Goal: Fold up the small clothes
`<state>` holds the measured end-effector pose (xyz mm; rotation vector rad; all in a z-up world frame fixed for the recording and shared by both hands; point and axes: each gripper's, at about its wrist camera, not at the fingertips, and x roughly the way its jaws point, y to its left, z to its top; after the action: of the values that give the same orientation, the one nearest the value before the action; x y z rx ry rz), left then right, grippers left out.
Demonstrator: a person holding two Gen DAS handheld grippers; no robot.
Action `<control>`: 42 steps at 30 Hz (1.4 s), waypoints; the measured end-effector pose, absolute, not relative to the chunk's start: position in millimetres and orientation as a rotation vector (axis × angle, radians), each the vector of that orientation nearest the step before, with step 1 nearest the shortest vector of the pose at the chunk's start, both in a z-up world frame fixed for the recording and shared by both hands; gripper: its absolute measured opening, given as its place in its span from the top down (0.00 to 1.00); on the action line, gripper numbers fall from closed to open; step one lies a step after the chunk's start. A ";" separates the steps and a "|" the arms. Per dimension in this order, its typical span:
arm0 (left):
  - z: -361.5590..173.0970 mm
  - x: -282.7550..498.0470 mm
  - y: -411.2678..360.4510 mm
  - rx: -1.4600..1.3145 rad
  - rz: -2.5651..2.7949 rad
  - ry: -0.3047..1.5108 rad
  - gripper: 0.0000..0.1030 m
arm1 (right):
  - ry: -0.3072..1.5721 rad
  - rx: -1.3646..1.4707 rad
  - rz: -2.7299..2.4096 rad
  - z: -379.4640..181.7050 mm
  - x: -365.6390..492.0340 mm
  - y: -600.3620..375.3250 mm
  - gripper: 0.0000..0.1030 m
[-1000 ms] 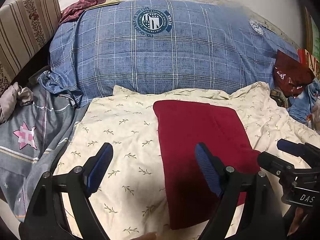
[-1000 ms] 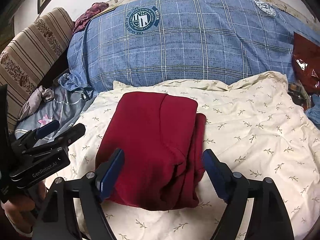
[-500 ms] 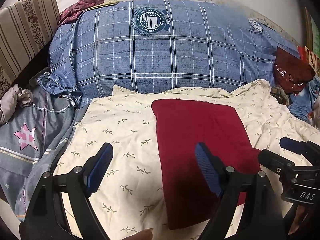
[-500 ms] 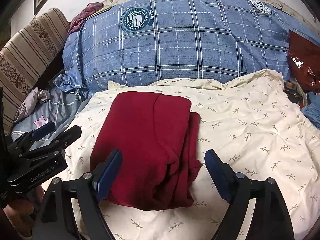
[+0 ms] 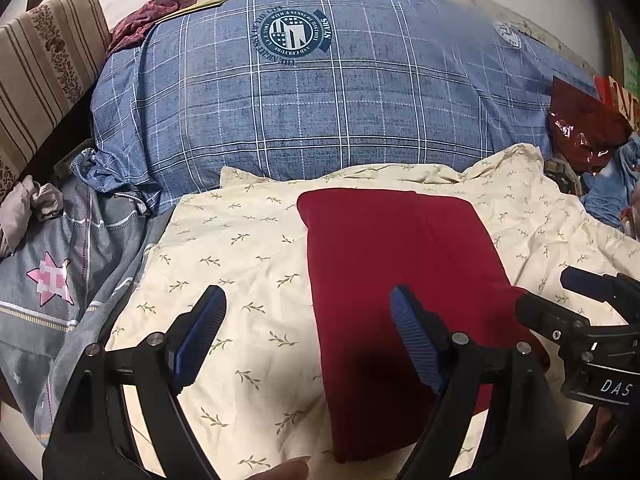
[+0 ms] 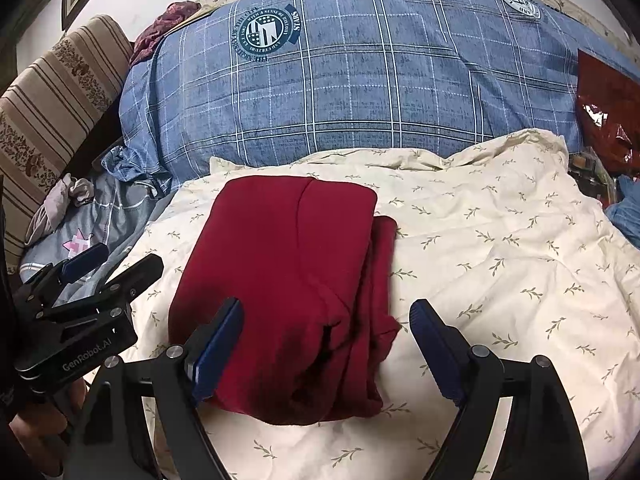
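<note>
Red garment [image 6: 288,280], folded, lies lengthwise toward the blue pillow [image 6: 360,80]; both claws, left claw [image 5: 308,336] and right claw [image 6: 326,348], spread, empty.

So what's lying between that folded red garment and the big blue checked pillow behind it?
Only the cream leaf-print sheet, a bare strip between the red garment and the blue pillow, in both wrist views.

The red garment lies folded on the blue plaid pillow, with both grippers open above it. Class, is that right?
Not quite. The red garment lies folded on the cream leaf-print sheet, in front of the blue plaid pillow, as the right wrist view shows. Both the left gripper and right gripper are open.
</note>
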<state>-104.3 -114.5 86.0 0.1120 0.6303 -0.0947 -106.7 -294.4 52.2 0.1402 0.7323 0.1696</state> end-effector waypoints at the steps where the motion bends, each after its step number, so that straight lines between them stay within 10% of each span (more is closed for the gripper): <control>1: 86.0 -103.5 -114.6 0.117 -0.091 0.630 0.18 | 0.731 0.140 0.169 51.7 -106.6 -294.1 0.16; 42: 90.2 -99.0 -114.5 0.150 -0.071 0.629 0.10 | 0.761 0.149 0.190 44.5 -97.7 -288.9 0.16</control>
<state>-99.0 -114.5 90.2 0.1501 0.6291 -0.0706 -97.7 -288.9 44.5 0.1493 0.7605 0.1900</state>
